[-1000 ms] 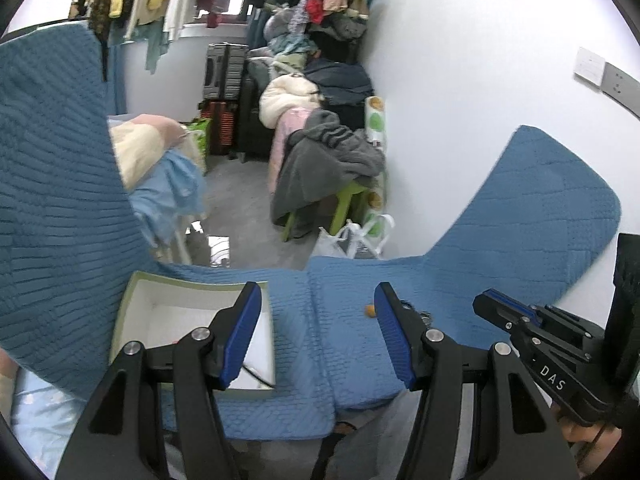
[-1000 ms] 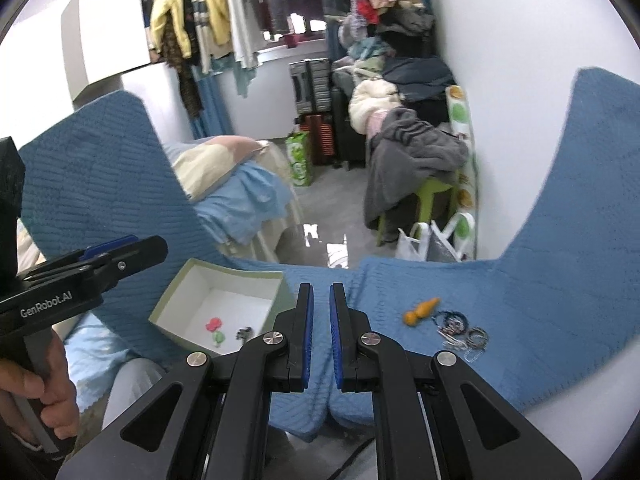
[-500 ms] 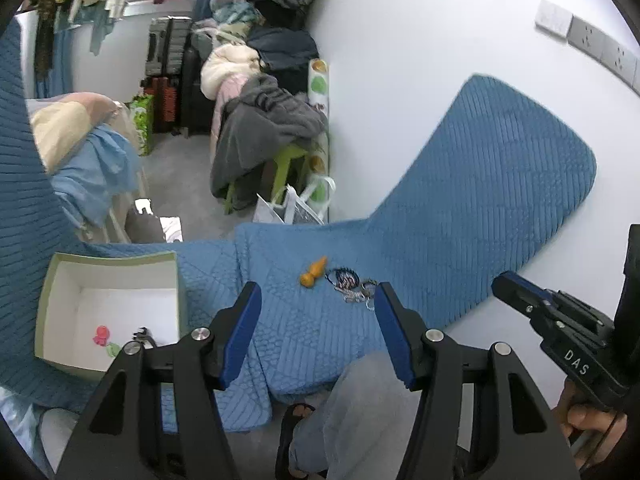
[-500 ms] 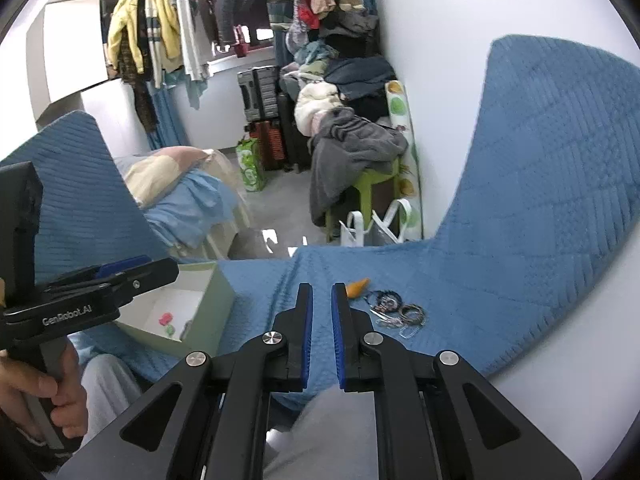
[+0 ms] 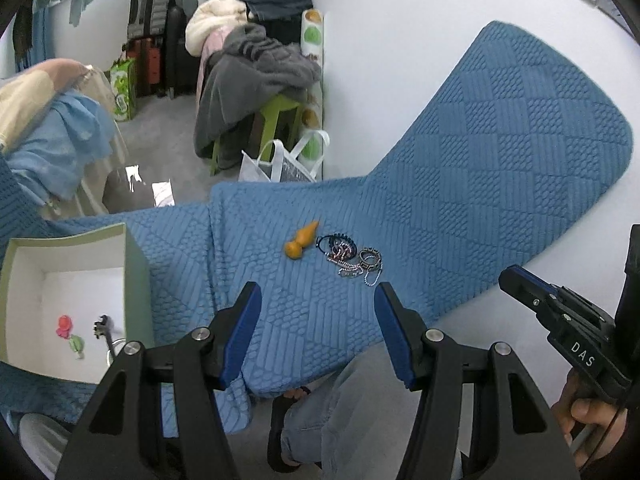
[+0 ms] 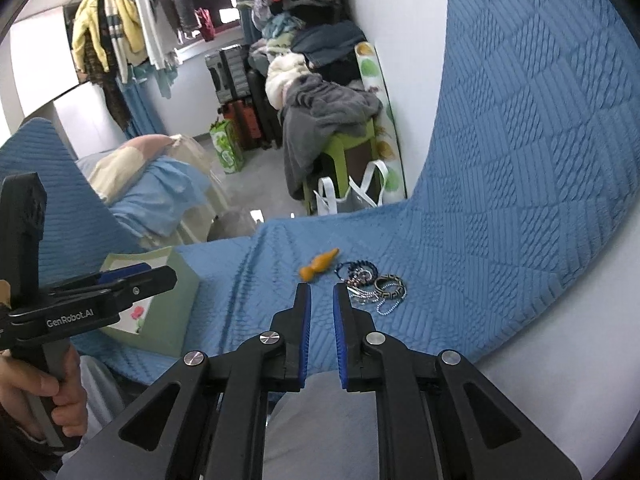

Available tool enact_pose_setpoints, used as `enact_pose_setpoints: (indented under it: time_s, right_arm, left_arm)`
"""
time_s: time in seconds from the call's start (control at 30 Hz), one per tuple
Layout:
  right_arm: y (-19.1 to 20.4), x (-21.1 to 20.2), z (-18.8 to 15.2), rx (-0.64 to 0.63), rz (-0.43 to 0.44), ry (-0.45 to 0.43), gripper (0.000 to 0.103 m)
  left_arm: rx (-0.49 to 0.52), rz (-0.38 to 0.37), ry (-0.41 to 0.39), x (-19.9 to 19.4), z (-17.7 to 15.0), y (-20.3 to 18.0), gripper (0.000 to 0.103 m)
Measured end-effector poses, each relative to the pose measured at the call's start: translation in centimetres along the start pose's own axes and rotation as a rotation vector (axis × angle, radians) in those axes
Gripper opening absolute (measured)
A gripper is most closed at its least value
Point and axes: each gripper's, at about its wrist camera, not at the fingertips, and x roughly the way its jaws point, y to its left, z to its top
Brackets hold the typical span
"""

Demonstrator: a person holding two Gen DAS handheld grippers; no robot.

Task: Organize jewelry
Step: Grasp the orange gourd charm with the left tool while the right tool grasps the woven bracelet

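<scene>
A small pile of jewelry [image 5: 350, 256] (beaded bracelets, rings, thin ball chains) lies on the blue quilted cover [image 5: 460, 200]. An orange gourd-shaped charm [image 5: 300, 240] lies just left of it. My left gripper [image 5: 317, 296] hovers open and empty just short of the pile. My right gripper [image 6: 322, 292] is shut to a narrow slit with nothing in it, its tips close in front of the jewelry [image 6: 372, 284] and the charm [image 6: 320, 264]. An open green box [image 5: 134, 264] at the left holds a red and green piece [image 5: 66, 330] and a dark piece [image 5: 104, 326].
The cover's near edge hangs over a person's knees [image 5: 320, 420]. The left gripper [image 6: 168, 276] passes in front of the box [image 6: 180, 300] in the right wrist view. Behind are a white wall, a green stool with clothes [image 5: 256, 80], bags and suitcases.
Both grippers have tilted down and come closer to the jewelry pile, which now looks larger and nearer their tips. The left jaws stay wide and the right jaws stay nearly together.
</scene>
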Motion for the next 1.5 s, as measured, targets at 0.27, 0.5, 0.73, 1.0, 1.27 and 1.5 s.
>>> enact_pose_setpoints:
  time_s: [0.27, 0.5, 0.73, 1.0, 1.27, 1.5]
  right_arm:
    - [-3.0, 4.7, -0.1, 0.046, -0.001, 0.076, 0.01]
    - [-6.0, 9.7, 0.0, 0.095, -0.025, 0.155, 0.01]
    - [-8.4, 15.2, 0.1, 0.122, -0.013, 0.249, 0.019]
    - [-10.7, 20.9, 0.0, 0.163, -0.036, 0.349, 0.019]
    - [-12.0, 25.3, -0.5, 0.154, -0.065, 0.432, 0.019]
    - [-12.5, 26.7, -0.9, 0.112, -0.106, 0.458, 0.007]
  left_arm:
    - [-0.004, 0.004, 0.082, 5.8, 1.1, 0.7, 0.059]
    - [0.005, 0.0, 0.167, 12.6, 2.0, 1.7, 0.059]
    - [0.018, 0.01, 0.235, 18.7, 2.6, 2.4, 0.059]
    - [0.025, 0.009, 0.269, 23.6, 3.6, 3.5, 0.059]
    - [0.071, 0.011, 0.29, 26.5, 3.5, 3.2, 0.054]
    - [0.111, -0.003, 0.268, 27.3, 3.3, 2.8, 0.053]
